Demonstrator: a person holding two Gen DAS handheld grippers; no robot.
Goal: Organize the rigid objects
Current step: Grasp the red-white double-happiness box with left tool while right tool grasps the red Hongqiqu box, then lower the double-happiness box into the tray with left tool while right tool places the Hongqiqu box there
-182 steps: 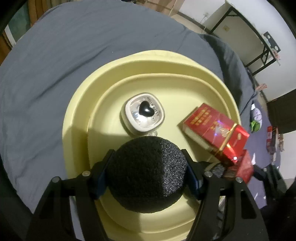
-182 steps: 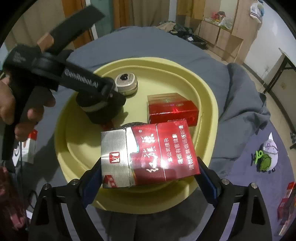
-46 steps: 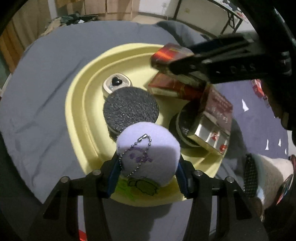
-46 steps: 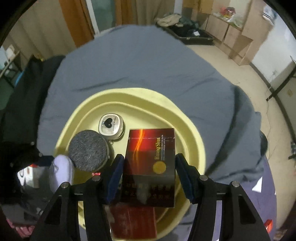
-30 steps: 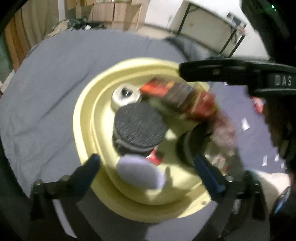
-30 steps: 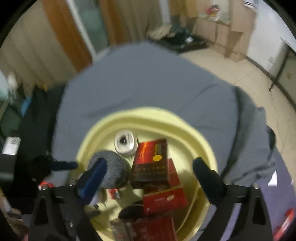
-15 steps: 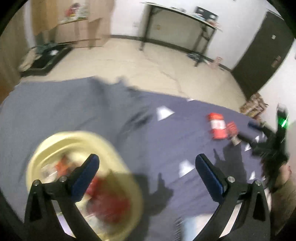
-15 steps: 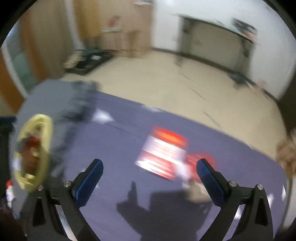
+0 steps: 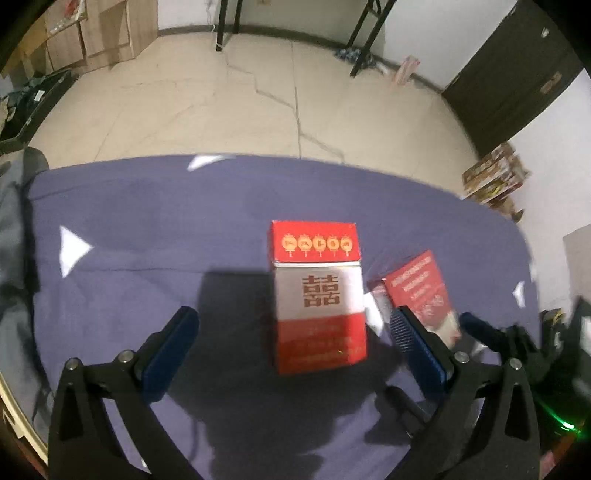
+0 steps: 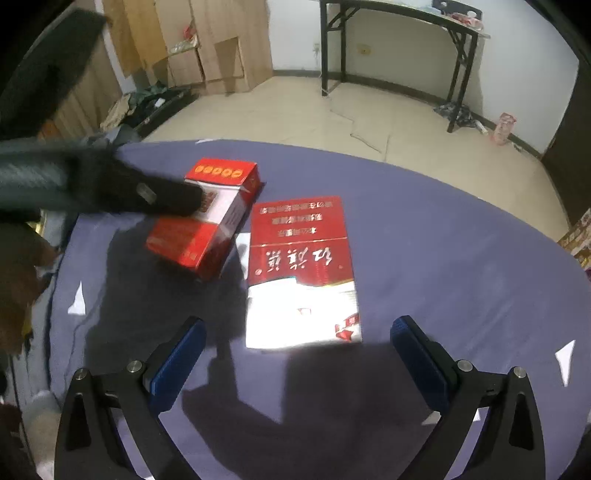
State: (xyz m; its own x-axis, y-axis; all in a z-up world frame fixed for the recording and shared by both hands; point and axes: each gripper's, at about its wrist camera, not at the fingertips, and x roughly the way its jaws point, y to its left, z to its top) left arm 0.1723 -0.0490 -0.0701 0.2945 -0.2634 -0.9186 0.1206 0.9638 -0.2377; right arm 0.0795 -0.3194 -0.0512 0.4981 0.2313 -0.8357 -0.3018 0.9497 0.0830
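I have both grippers over the purple cloth [image 9: 147, 229], and neither is carrying anything. My left gripper [image 9: 293, 345] has its blue-padded fingers [image 9: 170, 349] spread wide. Lying flat on the cloth between them, slightly right of centre, is a red and white cigarette pack [image 9: 319, 295] with a row of gold lanterns on its far end and a double-happiness character on the white band. The pads are clear of it on both sides (the right pad is the closer one).

Just to the right of that pack, beyond the right finger, lies a second red cigarette pack [image 9: 421, 288], tilted. Part of it is hidden behind the finger, and that edge of the picture is blurred.

Through the right wrist camera, my right gripper [image 10: 297, 356] is also opened wide. The red cigarette pack with white calligraphy [image 10: 301, 269] lies flat just ahead of the fingertips and between their lines, its silver end nearest me. The lantern pack [image 10: 207, 225] sits to its left and a little farther off, angled, the two nearly touching at one corner. The left gripper's dark finger [image 10: 110, 188] reaches in from the left over that pack; I cannot tell whether it touches.

Beyond the cloth is pale tiled floor [image 10: 369, 110], and a black-legged table [image 10: 402, 26] stands against the far wall.
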